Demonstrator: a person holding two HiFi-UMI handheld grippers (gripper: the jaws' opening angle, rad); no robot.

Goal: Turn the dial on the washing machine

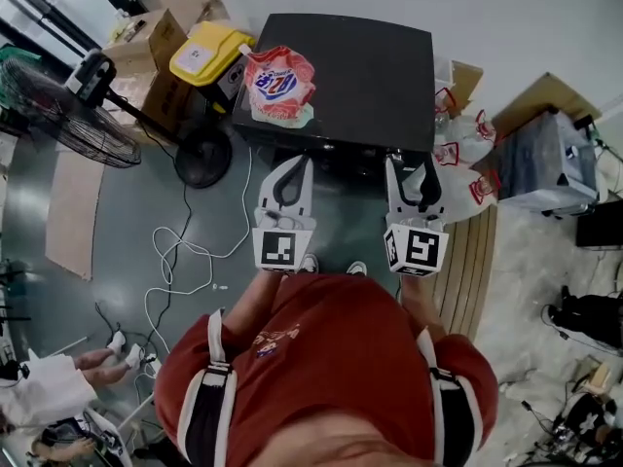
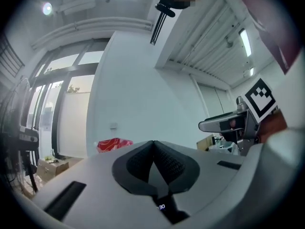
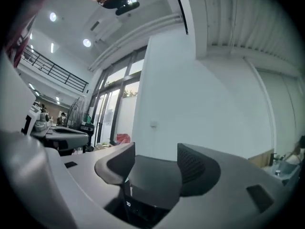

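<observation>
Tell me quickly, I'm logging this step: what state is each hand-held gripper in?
Left hand-held gripper: closed, holding nothing.
Right hand-held gripper: open, holding nothing.

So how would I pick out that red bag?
Find the black washing machine. On its top, at the left edge by the yellow-lidded box, lies a crumpled bag. Its red, white and blue print stands out from the yellow lid beside it.
</observation>
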